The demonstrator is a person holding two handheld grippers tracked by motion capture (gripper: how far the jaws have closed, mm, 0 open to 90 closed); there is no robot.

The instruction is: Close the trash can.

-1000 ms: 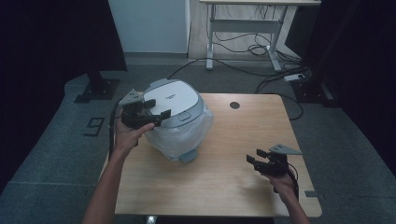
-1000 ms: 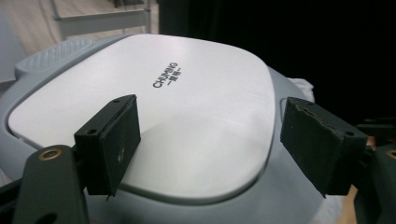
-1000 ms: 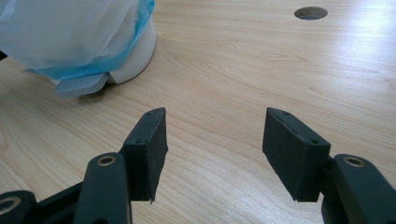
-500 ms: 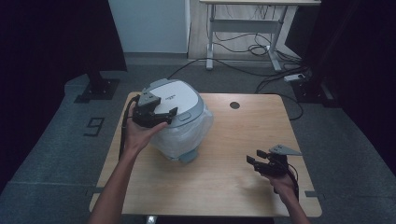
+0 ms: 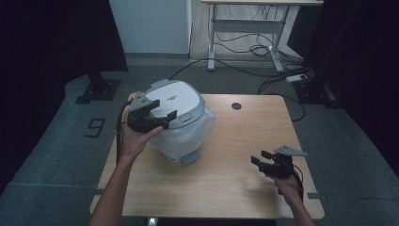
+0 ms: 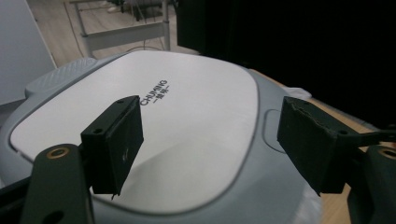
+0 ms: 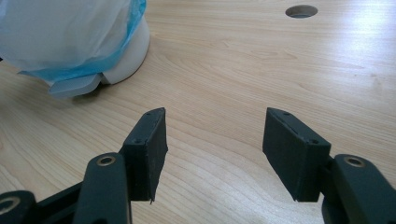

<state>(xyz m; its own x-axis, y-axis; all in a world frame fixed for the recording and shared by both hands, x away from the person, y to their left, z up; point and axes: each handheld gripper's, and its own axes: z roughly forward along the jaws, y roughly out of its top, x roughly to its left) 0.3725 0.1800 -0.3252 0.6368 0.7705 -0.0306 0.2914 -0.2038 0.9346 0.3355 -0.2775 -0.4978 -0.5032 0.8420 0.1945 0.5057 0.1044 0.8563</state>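
Observation:
A white and grey rice cooker [image 5: 176, 108] stands on the left part of the wooden table [image 5: 235, 179], its body wrapped in clear plastic film [image 5: 188, 134]. Its silver lid [image 6: 187, 135] is shut and carries small lettering. My left gripper [image 5: 160, 112] hovers open just over the lid's left side, its jaws wide apart with nothing between them [image 6: 210, 140]. Over the table's front right, my right gripper [image 5: 259, 157] is open and low above bare wood [image 7: 212, 149]. The cooker's plastic-wrapped base [image 7: 88, 42] lies ahead of it to the left.
A round cable hole [image 5: 236, 106] pierces the table near its far edge. Behind the table stand a desk frame [image 5: 244, 33] with loose cables on the floor, and a dark stand base [image 5: 99, 87] at the left.
My left gripper has moved right and forward from the cooker's left edge to above its lid. The right gripper has stayed in place.

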